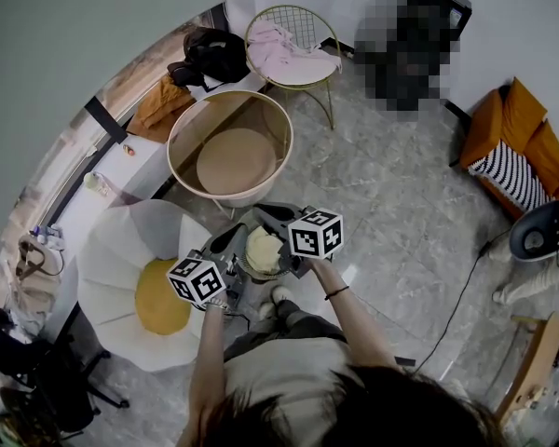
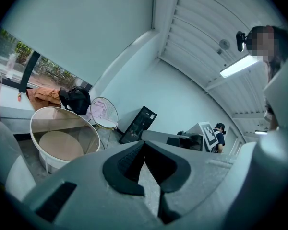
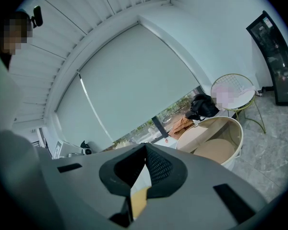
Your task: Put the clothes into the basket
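The round beige basket [image 1: 225, 94] stands open and empty on the floor ahead of me. Behind it a pink garment [image 1: 287, 56] lies on a wire chair. A black garment or bag [image 1: 214, 54] and an orange garment [image 1: 158, 105] lie on the window ledge. My left gripper [image 1: 225, 242] and right gripper [image 1: 265, 217] are held close together in front of my body, short of the basket. Both are shut with nothing between the pads. The left gripper view shows the basket [image 2: 62, 108], the pink garment [image 2: 100, 111] and the right gripper [image 2: 182, 139]. The right gripper view shows the basket [image 3: 233, 152] and the orange garment [image 3: 182, 124].
A white petal-shaped seat with a yellow cushion [image 1: 158, 296] stands at my left. A pale round object [image 1: 261, 250] lies under the grippers. An orange armchair with a striped pillow [image 1: 517, 152] is at the right, and a black cable [image 1: 456, 305] crosses the grey floor.
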### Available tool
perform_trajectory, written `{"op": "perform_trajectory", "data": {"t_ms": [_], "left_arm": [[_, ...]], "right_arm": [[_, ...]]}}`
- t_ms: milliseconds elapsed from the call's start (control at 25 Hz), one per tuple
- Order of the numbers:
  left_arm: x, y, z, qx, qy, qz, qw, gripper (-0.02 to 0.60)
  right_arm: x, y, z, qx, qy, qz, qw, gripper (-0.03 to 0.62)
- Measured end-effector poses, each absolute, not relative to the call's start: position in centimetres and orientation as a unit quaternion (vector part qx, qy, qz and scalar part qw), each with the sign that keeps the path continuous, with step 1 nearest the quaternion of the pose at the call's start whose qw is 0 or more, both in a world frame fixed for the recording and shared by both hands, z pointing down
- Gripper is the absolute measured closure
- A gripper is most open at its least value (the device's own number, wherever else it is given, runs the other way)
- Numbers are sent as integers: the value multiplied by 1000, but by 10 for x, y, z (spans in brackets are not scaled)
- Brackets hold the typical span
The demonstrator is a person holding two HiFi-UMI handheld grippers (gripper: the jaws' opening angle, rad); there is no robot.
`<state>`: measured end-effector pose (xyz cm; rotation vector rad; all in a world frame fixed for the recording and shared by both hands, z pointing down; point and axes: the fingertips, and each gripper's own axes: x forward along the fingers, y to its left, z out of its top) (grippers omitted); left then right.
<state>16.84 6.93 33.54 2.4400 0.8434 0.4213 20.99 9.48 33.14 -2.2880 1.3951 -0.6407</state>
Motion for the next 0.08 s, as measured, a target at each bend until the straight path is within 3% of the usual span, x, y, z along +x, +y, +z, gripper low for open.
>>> {"op": "perform_trajectory", "data": {"t_ms": [80], "left_arm": [[168, 71, 336, 901, 311, 155, 260, 571]], "right_arm": [[210, 97, 332, -815, 496, -229, 193, 585]]}}
